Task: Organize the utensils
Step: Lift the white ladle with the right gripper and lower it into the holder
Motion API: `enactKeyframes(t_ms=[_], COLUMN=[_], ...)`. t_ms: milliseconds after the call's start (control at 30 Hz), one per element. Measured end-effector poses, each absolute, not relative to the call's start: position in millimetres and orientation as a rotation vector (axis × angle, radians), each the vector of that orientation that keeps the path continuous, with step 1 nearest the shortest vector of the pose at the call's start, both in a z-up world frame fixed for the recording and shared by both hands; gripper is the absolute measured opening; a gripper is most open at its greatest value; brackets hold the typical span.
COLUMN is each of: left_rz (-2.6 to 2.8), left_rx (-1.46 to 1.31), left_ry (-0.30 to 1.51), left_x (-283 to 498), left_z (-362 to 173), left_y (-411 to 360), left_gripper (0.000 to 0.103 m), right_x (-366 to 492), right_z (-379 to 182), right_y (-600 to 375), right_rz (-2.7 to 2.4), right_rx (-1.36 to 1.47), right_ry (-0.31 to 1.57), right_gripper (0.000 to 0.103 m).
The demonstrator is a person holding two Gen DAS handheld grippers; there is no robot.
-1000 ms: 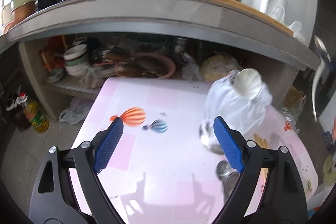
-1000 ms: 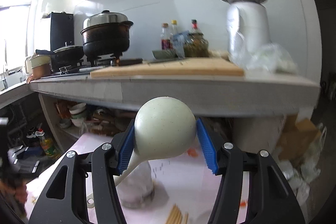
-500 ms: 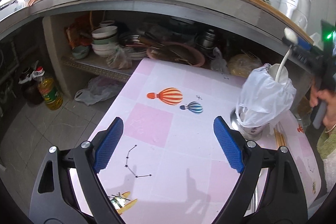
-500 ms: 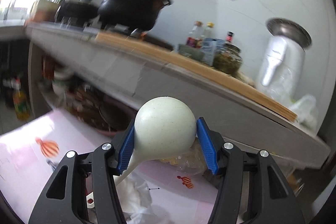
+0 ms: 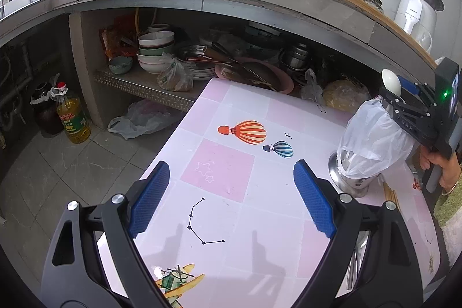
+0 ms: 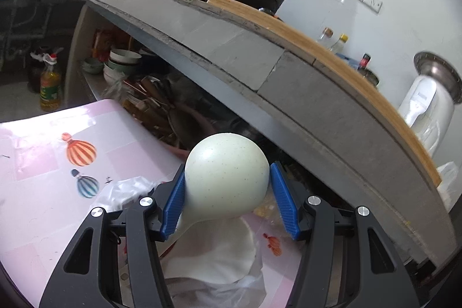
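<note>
Right hand-held gripper [image 6: 226, 201] clamped on pale ladle [image 6: 225, 178], handle pointing down into bag-lined holder [image 5: 372, 146] directly below; left hand-held gripper [image 5: 231, 198] wide, empty.

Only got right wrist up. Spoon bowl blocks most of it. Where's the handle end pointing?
Observer: From the left wrist view, the right gripper holds the pale spoon above the metal holder, which is lined with a plastic bag.
Operator: Left gripper doing anything?
Observer: The left gripper is open and empty over the pink table.
Operator: More utensils left?
Observer: Chopsticks lie beside the holder, and a metal utensil lies nearer the camera.
</note>
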State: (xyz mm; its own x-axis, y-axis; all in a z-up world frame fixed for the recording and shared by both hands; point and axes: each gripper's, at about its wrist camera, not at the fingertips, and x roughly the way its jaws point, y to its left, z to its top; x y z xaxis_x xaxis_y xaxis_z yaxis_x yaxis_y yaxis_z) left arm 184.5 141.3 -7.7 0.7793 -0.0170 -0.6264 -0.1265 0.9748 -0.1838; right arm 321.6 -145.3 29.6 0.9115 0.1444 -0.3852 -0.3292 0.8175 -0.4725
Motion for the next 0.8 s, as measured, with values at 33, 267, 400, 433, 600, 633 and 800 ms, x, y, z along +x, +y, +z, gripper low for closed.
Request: enactKeyframes(t_ms=[33,267,400,433,600,633,800], left_rz=[0.058,0.053,0.049,0.049,0.046,0.046,0.042], left_rx=[-0.223,-0.239,-0.243,-0.243,-0.246,-0.247,-0.248], left_ry=[0.676,0.675,0.674,0.673,0.665,0.665,0.66], left_x=[184.2,182.6,181.3,180.5,175.5,174.5,171.2], left_z=[-8.1,-10.1,-10.1,-9.9,-8.5,-8.4,-6.0], left_y=[141.6,143.3,143.7,143.7,144.1,144.0,142.4], left_gripper=[0.084,0.084,0.084,0.084,0.084,0.084,0.084], right_x=[321.6,317.0,311.9,311.5,306.4,304.9,299.1], right_z=[31.1,37.0,43.0,44.5,45.8,44.9,47.5], right_y=[-148.7,-153.8,-157.0,-157.8,-156.0,-154.6,-154.5], right_rz=[0.276,0.346,0.383,0.392,0.425,0.425,0.435], right_rx=[-0.538,-0.501,-0.461,-0.451,-0.442,-0.452,-0.442], right_ry=[0.359,0.406,0.428,0.435,0.468,0.471,0.478], right_gripper=[0.056,0.056,0.058,0.058,0.061,0.062,0.062])
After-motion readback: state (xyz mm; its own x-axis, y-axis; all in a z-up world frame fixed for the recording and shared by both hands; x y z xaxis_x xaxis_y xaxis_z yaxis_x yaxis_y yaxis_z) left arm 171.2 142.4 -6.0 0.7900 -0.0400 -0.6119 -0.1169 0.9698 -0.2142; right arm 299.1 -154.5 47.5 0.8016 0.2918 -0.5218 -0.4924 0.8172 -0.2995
